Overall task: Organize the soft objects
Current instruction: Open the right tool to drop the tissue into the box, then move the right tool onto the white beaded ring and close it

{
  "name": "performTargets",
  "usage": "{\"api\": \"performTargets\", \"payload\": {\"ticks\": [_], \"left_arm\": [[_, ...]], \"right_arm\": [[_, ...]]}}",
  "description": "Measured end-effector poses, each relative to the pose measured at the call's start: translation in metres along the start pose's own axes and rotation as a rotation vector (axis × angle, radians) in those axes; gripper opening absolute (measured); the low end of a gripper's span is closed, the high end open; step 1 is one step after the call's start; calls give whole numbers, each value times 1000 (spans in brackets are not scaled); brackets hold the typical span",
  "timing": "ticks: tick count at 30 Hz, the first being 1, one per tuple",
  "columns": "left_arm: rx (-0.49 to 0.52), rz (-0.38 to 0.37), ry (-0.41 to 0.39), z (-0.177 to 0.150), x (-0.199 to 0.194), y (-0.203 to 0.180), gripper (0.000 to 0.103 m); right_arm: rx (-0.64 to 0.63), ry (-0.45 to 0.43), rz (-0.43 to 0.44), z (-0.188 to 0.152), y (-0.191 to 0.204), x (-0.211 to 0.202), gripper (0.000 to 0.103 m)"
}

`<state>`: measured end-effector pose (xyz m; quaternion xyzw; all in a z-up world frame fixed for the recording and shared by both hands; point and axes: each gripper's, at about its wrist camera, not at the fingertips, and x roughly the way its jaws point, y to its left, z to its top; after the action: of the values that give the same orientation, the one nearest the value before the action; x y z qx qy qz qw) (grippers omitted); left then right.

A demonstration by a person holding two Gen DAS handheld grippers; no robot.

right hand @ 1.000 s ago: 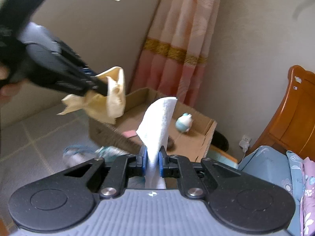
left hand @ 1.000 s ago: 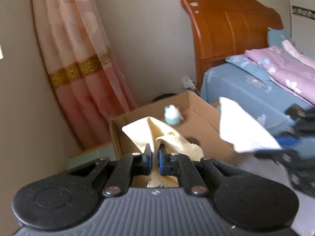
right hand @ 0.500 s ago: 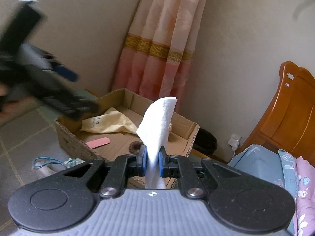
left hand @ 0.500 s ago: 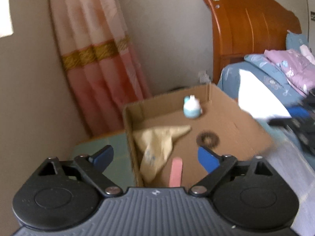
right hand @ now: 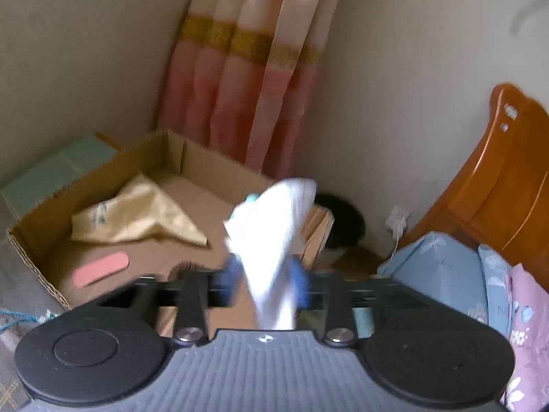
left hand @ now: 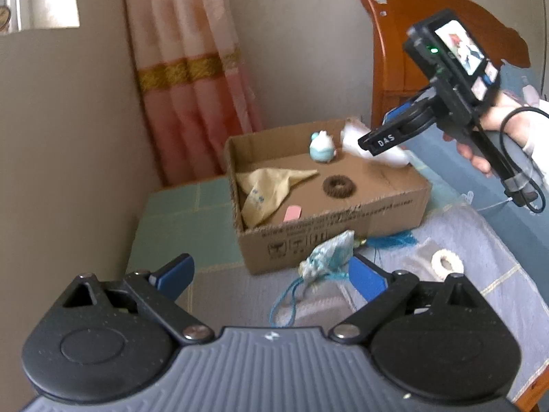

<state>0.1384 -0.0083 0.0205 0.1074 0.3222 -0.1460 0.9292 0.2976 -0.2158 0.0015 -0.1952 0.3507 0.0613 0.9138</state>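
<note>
Since the cardboard box (left hand: 329, 206) collects the soft things, my right gripper (right hand: 264, 285) has just been opening over its far corner to drop the white cloth (right hand: 274, 237), loose between its jaws; my left gripper (left hand: 271, 274) gapes empty before the box, yellow cloth (left hand: 271, 189) already inside.

The box (left hand: 329, 226) is matt, corrugated cardboard. Inside it lies a smooth yellow cloth (left hand: 271, 189); behind it stand a glossy wooden headboard (left hand: 411, 41) and sheer fabric curtain (left hand: 192, 68).
</note>
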Motion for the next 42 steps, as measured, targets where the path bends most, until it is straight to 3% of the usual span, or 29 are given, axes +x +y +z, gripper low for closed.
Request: {"api": "performTargets", "payload": {"ticks": [3,6,17,23,30,42], "left_arm": [[2,30,6,0,-1,3,97],[-11,20,4,-3,-4,5,97],[-39,51,1,-13,-24,2,99],[-63,40,11,-22,-30,5,100],[-63,23,22,-32,-25,5,100],[-39,-46,115,-48,7,-10,100]], "right_arm": [[36,-31,30,-9,1,-10,92],[83,-37,72,-19,-2,-28,103],[146,-11,107,-53,3,-89,103],[199,13,81,-84,18,-108,103],[291,72,73,-128,36,-112,103],[367,182,82,-182,57,-91,103]]}}
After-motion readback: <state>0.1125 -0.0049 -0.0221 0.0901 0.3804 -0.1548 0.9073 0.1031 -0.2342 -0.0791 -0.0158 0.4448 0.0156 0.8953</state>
